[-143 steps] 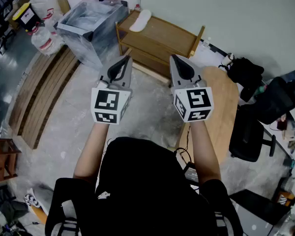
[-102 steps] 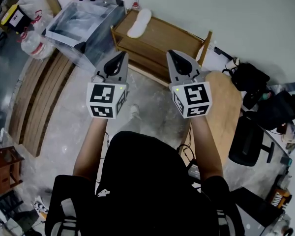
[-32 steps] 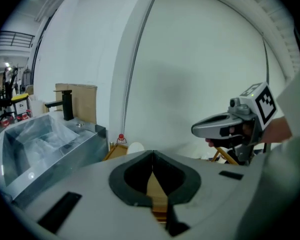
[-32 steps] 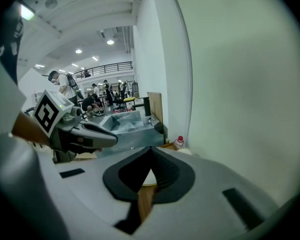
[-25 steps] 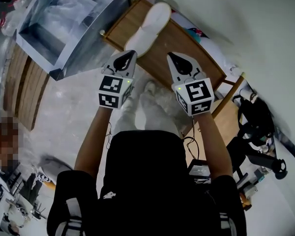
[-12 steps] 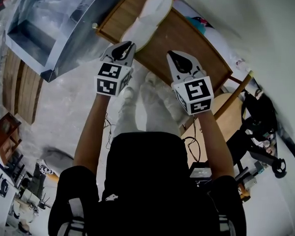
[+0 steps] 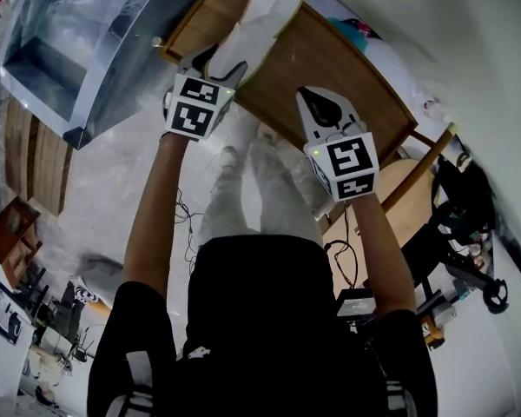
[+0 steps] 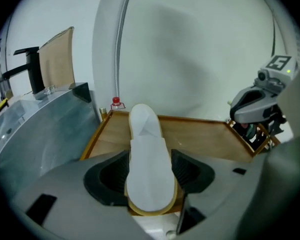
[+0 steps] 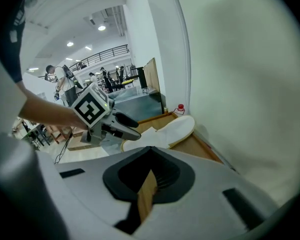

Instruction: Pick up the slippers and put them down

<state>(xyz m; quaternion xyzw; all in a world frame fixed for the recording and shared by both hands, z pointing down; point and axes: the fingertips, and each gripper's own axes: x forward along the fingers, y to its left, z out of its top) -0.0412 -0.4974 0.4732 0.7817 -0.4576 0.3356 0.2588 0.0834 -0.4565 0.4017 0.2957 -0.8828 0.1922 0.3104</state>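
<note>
One white slipper (image 7: pixel 262 14) with a tan sole rim lies lengthways on the top of a low wooden rack (image 7: pixel 334 63). My left gripper (image 7: pixel 215 62) sits at its near end. In the left gripper view the slipper (image 8: pixel 146 134) runs between the two dark pads (image 8: pixel 110 171), and the jaws are opening around it. My right gripper (image 7: pixel 318 104) hovers over the rack to the right of the slipper, jaws shut and empty. The right gripper view has the slipper (image 9: pixel 167 133) ahead and to the left, with the left gripper (image 9: pixel 126 125) at it.
A clear plastic bin (image 7: pixel 65 46) stands left of the rack. A red-capped bottle (image 8: pixel 116 102) sits at the rack's far corner by a white wall (image 8: pixel 190 59). A round wooden tabletop (image 7: pixel 398 189) and a black chair (image 7: pixel 460 207) are on the right.
My left gripper has dropped forward to the slipper's near end and its jaws have spread around it. The right gripper has sunk slightly over the rack.
</note>
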